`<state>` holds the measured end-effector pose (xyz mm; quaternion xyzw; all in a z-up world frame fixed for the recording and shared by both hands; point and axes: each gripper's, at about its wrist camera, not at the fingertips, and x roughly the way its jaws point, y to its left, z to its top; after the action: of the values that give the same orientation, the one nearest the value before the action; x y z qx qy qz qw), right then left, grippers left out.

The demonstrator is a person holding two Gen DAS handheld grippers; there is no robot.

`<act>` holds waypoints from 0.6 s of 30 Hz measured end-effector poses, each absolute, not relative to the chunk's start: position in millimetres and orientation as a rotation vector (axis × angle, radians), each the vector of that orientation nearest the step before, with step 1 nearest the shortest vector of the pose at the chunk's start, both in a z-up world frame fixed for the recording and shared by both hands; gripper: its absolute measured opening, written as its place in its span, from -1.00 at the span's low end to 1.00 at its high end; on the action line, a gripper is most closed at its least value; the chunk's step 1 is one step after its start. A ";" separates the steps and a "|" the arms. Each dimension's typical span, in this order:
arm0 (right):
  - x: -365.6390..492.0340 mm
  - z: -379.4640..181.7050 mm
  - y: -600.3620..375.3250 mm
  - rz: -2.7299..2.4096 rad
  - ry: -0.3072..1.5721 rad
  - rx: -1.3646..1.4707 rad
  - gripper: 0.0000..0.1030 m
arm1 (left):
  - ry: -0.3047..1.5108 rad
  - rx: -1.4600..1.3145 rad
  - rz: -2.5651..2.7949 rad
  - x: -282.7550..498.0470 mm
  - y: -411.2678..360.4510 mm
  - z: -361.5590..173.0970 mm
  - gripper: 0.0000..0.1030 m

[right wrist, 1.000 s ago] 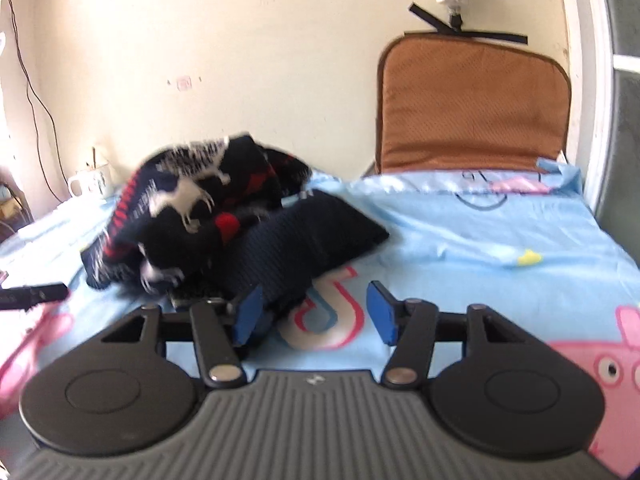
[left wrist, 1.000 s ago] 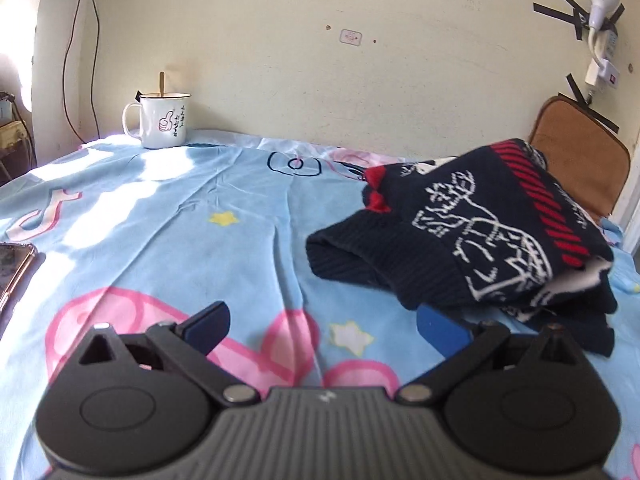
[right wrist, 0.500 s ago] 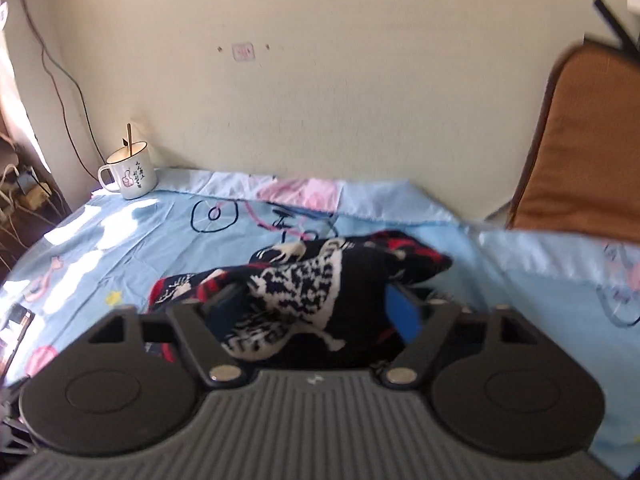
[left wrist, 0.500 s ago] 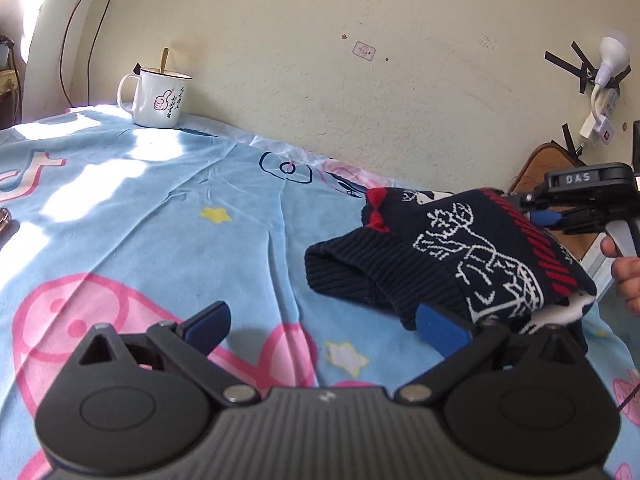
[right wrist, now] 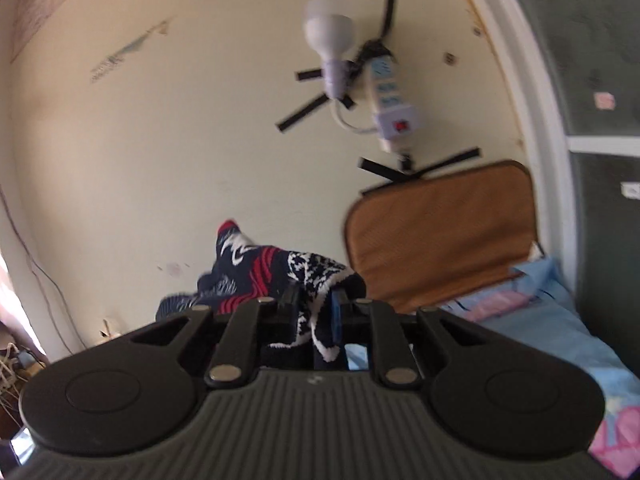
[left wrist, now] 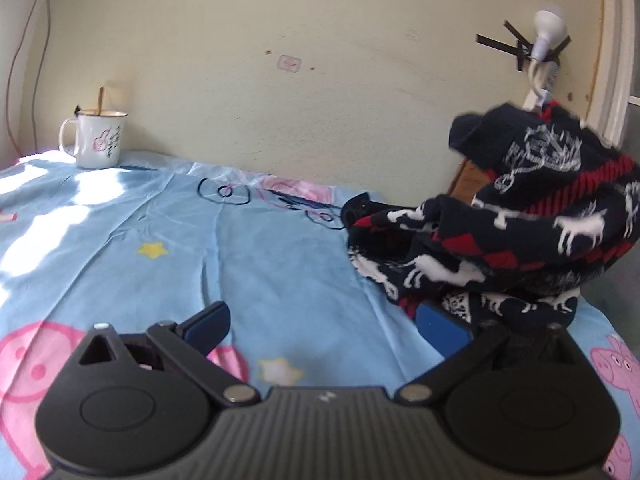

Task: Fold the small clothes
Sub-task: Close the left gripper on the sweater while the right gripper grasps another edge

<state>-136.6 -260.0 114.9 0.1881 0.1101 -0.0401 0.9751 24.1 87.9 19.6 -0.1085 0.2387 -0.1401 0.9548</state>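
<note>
A small dark navy knit sweater [left wrist: 516, 216] with white reindeer and red stripes hangs lifted above the blue cartoon bedsheet [left wrist: 248, 256] at the right of the left wrist view. My left gripper [left wrist: 324, 326] is open and empty, low over the sheet, with its right finger just under the sweater's hanging hem. My right gripper [right wrist: 316, 312] is shut on the sweater [right wrist: 280, 276] and holds a fold of it up in the air, tilted toward the wall.
A white mug [left wrist: 98, 140] with a spoon stands at the far left by the wall. A brown cushion [right wrist: 440, 232] leans on the wall at the bed's far right. A lamp bulb [right wrist: 330, 40] and power strip [right wrist: 390, 104] are taped to the wall above.
My right gripper closed on the sweater and lifted it off the bed, swinging up toward the wall. My left gripper stayed open and shifted a little.
</note>
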 end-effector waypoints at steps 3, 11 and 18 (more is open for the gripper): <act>-161.8 67.9 -263.4 -0.136 0.309 0.410 -0.65 | 0.466 -0.209 -0.361 33.3 72.9 37.2 0.99; -196.5 18.1 -277.3 -0.213 0.409 0.452 -0.50 | 0.603 -0.243 -0.553 89.7 16.8 59.2 0.97; -180.5 30.4 -296.1 -0.208 0.271 0.486 0.12 | 0.689 -0.247 -0.522 77.5 6.2 32.9 -0.88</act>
<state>-180.5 -296.1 30.4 0.2393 0.1333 -0.1027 0.9563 77.5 6.2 32.9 -0.1196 0.3330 -0.2521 0.9007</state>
